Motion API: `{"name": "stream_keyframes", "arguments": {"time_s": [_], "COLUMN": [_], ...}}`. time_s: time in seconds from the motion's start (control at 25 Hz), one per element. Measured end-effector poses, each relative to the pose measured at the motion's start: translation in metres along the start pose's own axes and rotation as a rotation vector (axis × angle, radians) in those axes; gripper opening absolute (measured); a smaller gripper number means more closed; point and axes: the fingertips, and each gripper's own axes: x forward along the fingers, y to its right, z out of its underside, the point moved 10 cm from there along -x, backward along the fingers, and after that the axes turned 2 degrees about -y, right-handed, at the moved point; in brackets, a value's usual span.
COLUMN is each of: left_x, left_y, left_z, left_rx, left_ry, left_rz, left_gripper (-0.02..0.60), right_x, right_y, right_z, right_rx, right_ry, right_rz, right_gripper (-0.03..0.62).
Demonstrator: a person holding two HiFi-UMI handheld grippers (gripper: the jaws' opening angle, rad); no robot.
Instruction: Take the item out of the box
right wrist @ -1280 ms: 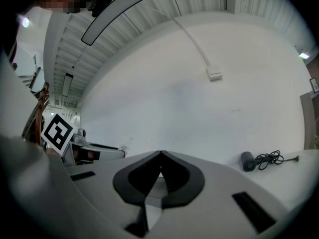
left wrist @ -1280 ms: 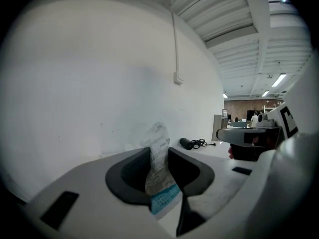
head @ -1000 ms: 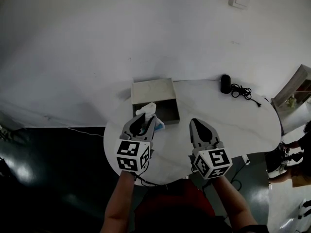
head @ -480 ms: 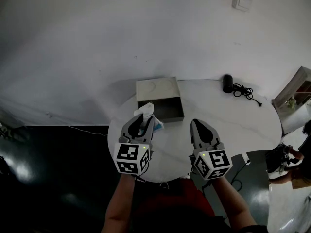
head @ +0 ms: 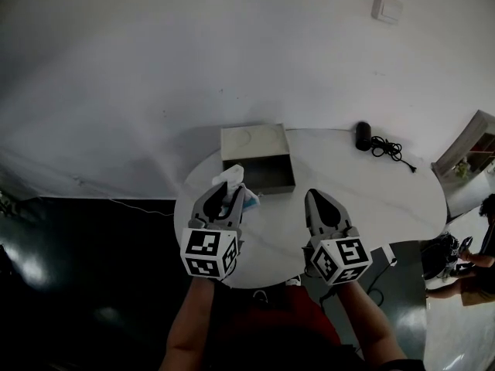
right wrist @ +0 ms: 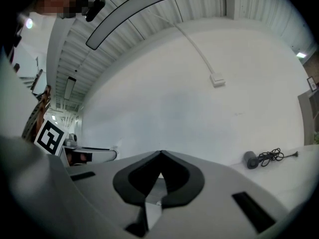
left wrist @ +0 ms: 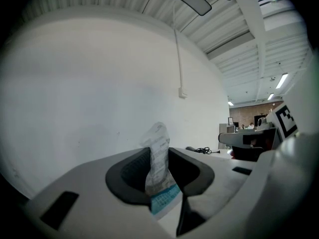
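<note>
Table [head: 379, 199]: white, round; carries the box and the black device.
Box [head: 254, 141]: grey, shallow, open, near the table's far edge.
Left gripper [head: 230, 192]: fingers narrowed, clamped on the packet.
Right gripper [head: 312, 195]: fingertips together, nothing between them.
Black device [head: 361, 134]: corded, well right of the box.
Packet [left wrist: 158, 158]: white with a blue end, upright in the left gripper, outside the box, just before it.
</note>
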Motion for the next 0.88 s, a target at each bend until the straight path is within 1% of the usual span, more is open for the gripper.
{"name": "stream_keyframes", "arguments": {"time_s": [0.88], "left_x": [0.011], "left_y": [0.0], "left_z": [-0.007], "left_rx": [-0.001], "left_ry": [0.019], "left_rz": [-0.01], "left_gripper": [0.129], "right_x": [0.007], "right_y": [0.007], "right_z": [-0.003], "right_rx": [-0.01], "right_ry": [0.005], "right_rz": [-0.013], "right_gripper": [0.014]}}
